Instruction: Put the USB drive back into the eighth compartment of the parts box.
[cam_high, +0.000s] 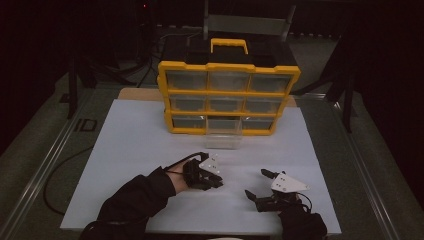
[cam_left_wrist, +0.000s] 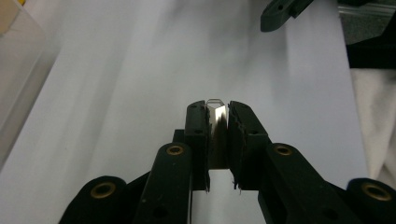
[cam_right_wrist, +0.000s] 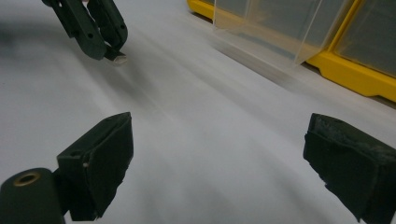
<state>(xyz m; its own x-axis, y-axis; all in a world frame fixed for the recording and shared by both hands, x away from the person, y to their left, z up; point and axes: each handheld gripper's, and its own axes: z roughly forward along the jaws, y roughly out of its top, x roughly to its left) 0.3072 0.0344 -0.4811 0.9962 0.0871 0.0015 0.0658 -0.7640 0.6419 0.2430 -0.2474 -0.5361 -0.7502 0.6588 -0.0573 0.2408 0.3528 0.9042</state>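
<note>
High view down over the white mat; both tongs' cameras low, close, sharing that mat.

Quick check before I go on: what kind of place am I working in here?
Probably a lab or workshop bench set up for recording. A white mat covers a metal-edged table, a yellow parts organizer stands on it with one clear drawer pulled out, and the surroundings are dark, with cables and stands.

left gripper jaws closed on a small shiny metal piece, piece sticking up just past the tips, white sheet underneath, clear drawer at left edge, other gripper's jaw tip top right, well apart
</note>
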